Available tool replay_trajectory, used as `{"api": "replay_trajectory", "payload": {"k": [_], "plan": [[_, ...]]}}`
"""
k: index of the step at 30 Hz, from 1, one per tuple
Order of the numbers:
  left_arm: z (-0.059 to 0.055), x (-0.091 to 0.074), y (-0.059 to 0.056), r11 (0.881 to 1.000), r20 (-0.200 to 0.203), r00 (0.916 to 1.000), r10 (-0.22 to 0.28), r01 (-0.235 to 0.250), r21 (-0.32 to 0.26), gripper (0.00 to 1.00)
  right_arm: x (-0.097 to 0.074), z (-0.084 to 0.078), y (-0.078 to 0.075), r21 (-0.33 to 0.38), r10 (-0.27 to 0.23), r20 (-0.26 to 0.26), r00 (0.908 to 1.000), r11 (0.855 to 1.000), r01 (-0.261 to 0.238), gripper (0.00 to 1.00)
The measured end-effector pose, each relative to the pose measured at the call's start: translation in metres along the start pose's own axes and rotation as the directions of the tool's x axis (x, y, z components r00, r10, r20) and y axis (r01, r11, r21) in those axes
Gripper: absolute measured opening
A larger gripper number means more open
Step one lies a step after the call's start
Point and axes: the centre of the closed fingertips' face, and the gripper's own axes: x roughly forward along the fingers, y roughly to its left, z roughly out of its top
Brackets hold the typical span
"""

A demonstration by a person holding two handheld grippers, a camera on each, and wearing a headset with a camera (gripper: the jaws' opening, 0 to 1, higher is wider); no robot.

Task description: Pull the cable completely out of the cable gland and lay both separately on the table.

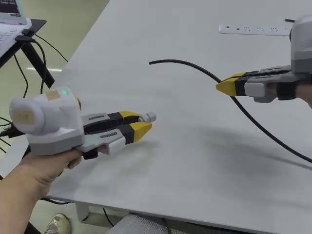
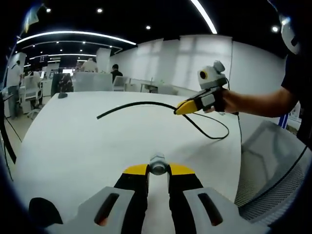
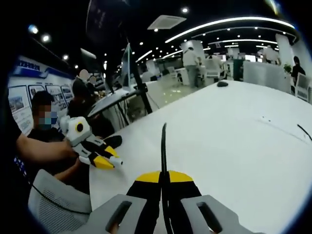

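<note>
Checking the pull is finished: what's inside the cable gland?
No cable enters the cable gland; the cable is apart, clamped in the right gripper. The left gripper covers its body; the bore is hidden.

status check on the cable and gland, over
Left gripper shut on cable gland. Right gripper shut on cable, free of the gland. Neither laid down yet. Power strip far off.

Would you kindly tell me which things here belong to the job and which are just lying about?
Job: cable, clamped in the right tongs; cable gland, clamped in the left tongs; table.
Lying about: power strip on the table; laptop on a tripod beside it.
</note>
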Motion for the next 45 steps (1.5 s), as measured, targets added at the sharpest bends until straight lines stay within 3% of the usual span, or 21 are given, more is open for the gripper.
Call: {"api": "replay_trajectory", "payload": {"k": [2, 7, 10, 13, 15, 19, 21, 22, 24, 25, 30, 33, 35, 36, 37, 38, 39, 40, 41, 42, 45], "plan": [[-0.003, 0.001, 0.010, 0.999, -0.003, 0.9988, 0.048, -0.048, 0.021, 0.14, 0.012, -0.001, 0.002, -0.012, -0.024, -0.005, 0.9997, 1.000, 0.024, 0.00], [-0.010, 0.008, 0.031, 0.994, -0.003, 0.9936, 0.113, -0.113, -0.001, 0.14, 0.043, -0.001, 0.006, -0.005, -0.034, -0.008, 0.9994, 0.999, 0.034, 0.00], [-0.015, 0.010, 0.043, 0.988, 0.013, 0.9881, 0.153, -0.153, -0.006, 0.14, 0.056, -0.004, 0.007, -0.011, -0.036, -0.019, 0.9992, 0.999, 0.035, 0.00], [-0.012, 0.010, 0.051, 0.983, 0.042, 0.9825, 0.181, -0.181, -0.016, 0.14, 0.070, -0.010, 0.004, 0.005, -0.043, -0.033, 0.9985, 0.999, 0.043, 0.00], [-0.015, 0.013, 0.062, 0.976, 0.026, 0.9761, 0.216, -0.215, -0.028, 0.14, 0.078, -0.014, 0.002, 0.008, -0.052, -0.048, 0.9975, 0.999, 0.053, 0.00], [-0.022, 0.017, 0.071, 0.969, -0.006, 0.9694, 0.245, -0.245, -0.041, 0.14, 0.088, -0.021, -0.001, -0.002, -0.063, -0.077, 0.9950, 0.998, 0.063, 0.00], [-0.026, 0.015, 0.076, 0.957, -0.025, 0.9583, 0.285, -0.285, -0.043, 0.14, 0.092, -0.024, -0.003, -0.014, -0.074, -0.083, 0.9938, 0.997, 0.073, 0.00], [-0.027, 0.017, 0.074, 0.962, -0.029, 0.9631, 0.268, -0.269, -0.045, 0.14, 0.094, -0.027, -0.005, -0.024, -0.079, -0.103, 0.9915, 0.997, 0.076, 0.00], [-0.032, 0.016, 0.077, 0.954, -0.040, 0.9545, 0.295, -0.297, -0.039, 0.14, 0.096, -0.028, -0.006, -0.040, -0.088, -0.106, 0.9905, 0.996, 0.084, 0.00], [-0.029, 0.018, 0.076, 0.958, -0.033, 0.9584, 0.284, -0.285, -0.035, 0.14, 0.097, -0.030, -0.007, -0.058, -0.097, -0.122, 0.9877, 0.994, 0.090, 0.00], [-0.028, 0.023, 0.082, 0.950, -0.034, 0.9498, 0.311, -0.311, 0.001, 0.14, 0.100, -0.034, -0.013, -0.126, -0.143, -0.140, 0.9799, 0.984, 0.125, 0.00], [-0.027, 0.025, 0.084, 0.948, -0.038, 0.9469, 0.319, -0.320, -0.007, 0.15, 0.103, -0.039, -0.012, -0.156, -0.157, -0.163, 0.9741, 0.979, 0.132, 0.00], [-0.027, 0.027, 0.085, 0.943, -0.036, 0.9422, 0.333, -0.332, 0.036, 0.15, 0.104, -0.041, -0.012, -0.201, -0.181, -0.175, 0.9677, 0.969, 0.145, 0.00], [-0.027, 0.028, 0.084, 0.945, -0.036, 0.9442, 0.327, -0.326, 0.036, 0.15, 0.104, -0.041, -0.010, -0.206, -0.177, -0.176, 0.9683, 0.968, 0.140, 0.00], [-0.026, 0.029, 0.084, 0.946, -0.042, 0.9465, 0.320, -0.322, -0.046, 0.16, 0.104, -0.042, -0.009, -0.219, -0.181, -0.179, 0.9671, 0.966, 0.140, 0.00], [-0.025, 0.028, 0.083, 0.948, -0.053, 0.9497, 0.309, -0.312, -0.068, 0.16, 0.103, -0.042, -0.010, -0.229, -0.188, -0.178, 0.9657, 0.963, 0.146, 0.00], [-0.024, 0.028, 0.084, 0.951, -0.060, 0.9506, 0.304, -0.307, -0.042, 0.18, 0.103, -0.045, -0.010, -0.243, -0.192, -0.187, 0.9634, 0.959, 0.144, 0.00], [-0.023, 0.028, 0.085, 0.948, -0.065, 0.9459, 0.318, -0.319, -0.012, 0.24, 0.102, -0.047, -0.011, -0.252, -0.200, -0.195, 0.9602, 0.956, 0.148, 0.03], [-0.023, 0.028, 0.085, 0.948, -0.070, 0.9458, 0.317, -0.317, 0.017, 0.31, 0.103, -0.044, -0.010, -0.245, -0.196, -0.168, 0.9660, 0.958, 0.152, 0.08], [-0.024, 0.029, 0.083, 0.950, -0.080, 0.9470, 0.311, -0.311, 0.014, 0.38, 0.101, -0.045, -0.014, -0.244, -0.212, -0.179, 0.9609, 0.956, 0.165, 0.12], [-0.026, 0.025, 0.082, 0.943, -0.116, 0.9357, 0.333, -0.330, 0.049, 0.50, 0.095, -0.048, -0.015, -0.247, -0.218, -0.190, 0.9574, 0.954, 0.168, 0.21]]}}
